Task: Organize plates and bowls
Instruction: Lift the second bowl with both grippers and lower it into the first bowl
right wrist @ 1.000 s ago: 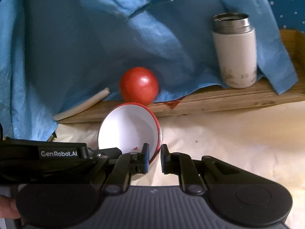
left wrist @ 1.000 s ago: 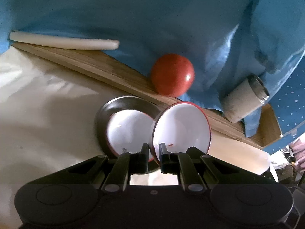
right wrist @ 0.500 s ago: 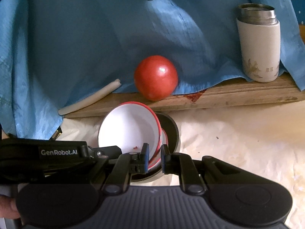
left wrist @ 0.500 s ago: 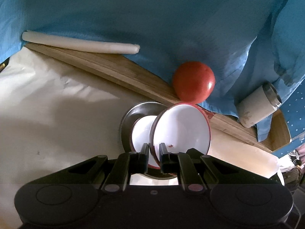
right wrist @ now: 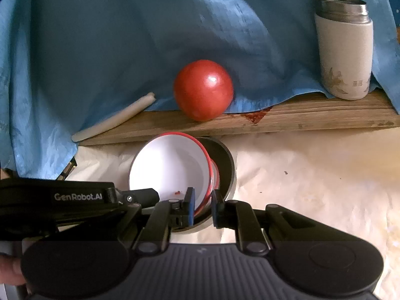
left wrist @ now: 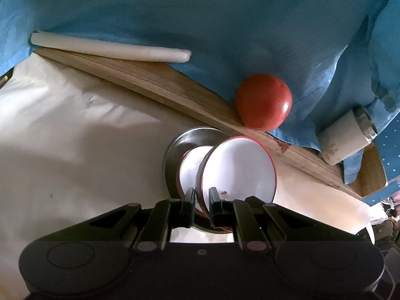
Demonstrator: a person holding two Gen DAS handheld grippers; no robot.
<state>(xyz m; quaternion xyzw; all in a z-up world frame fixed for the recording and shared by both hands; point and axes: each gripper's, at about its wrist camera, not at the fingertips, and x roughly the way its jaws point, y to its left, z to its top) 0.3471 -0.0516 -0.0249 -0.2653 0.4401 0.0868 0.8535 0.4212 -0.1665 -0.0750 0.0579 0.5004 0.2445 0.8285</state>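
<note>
Two wrist cameras look steeply down along their fingers, close in, both sharing the bowls (left wrist: 237, 170) (right wrist: 170, 165) and red ball (left wrist: 263, 102) (right wrist: 203, 90).

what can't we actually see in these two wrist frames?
- Metal bowl bottom: both views, the red-rimmed bowl and a second white bowl cover it.
- Stack's near rim: hidden behind the left gripper and right gripper.
- Flask base: left view, blue cloth drapes it.
- Flask print: right view, too small.

Red-rimmed bowl (left wrist: 237, 167) apparently between fingers (left wrist: 189, 201), tilted.
</note>
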